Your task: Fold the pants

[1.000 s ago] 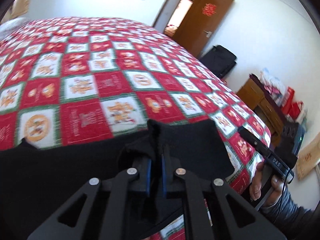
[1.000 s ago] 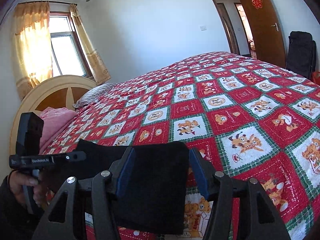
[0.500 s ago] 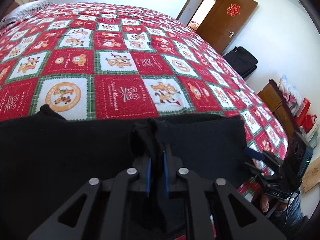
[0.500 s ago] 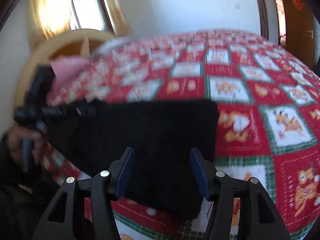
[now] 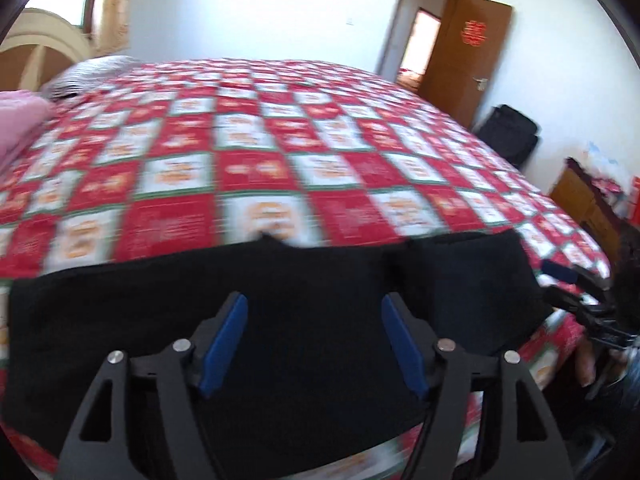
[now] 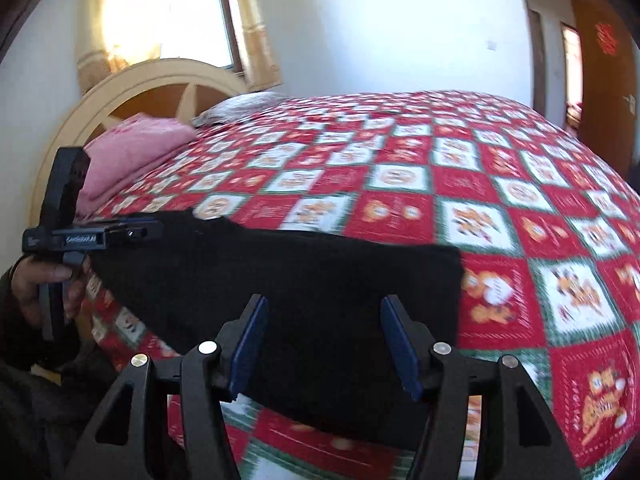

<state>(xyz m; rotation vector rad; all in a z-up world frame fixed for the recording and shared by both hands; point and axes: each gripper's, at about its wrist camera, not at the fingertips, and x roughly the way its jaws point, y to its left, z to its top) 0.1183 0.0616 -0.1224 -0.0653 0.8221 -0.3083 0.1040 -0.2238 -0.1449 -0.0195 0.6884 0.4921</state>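
The flat black fabric pants (image 5: 300, 300), long axis crosswise, are located directly ahead of both hand-held grippers; the left hand-held gripper (image 5: 314, 344), jaws just opened off the cloth, and the right hand-held gripper (image 6: 324, 344) are spread, nothing gripped.

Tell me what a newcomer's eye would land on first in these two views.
The red, white and green checked quilt fills the bed and dominates both views. Across its near edge lies the black pants, flat. The left gripper, whose fingers have just been opening, and the right gripper hover over the cloth with their blue pads apart, pinching nothing. A pink folded blanket sits by the headboard.
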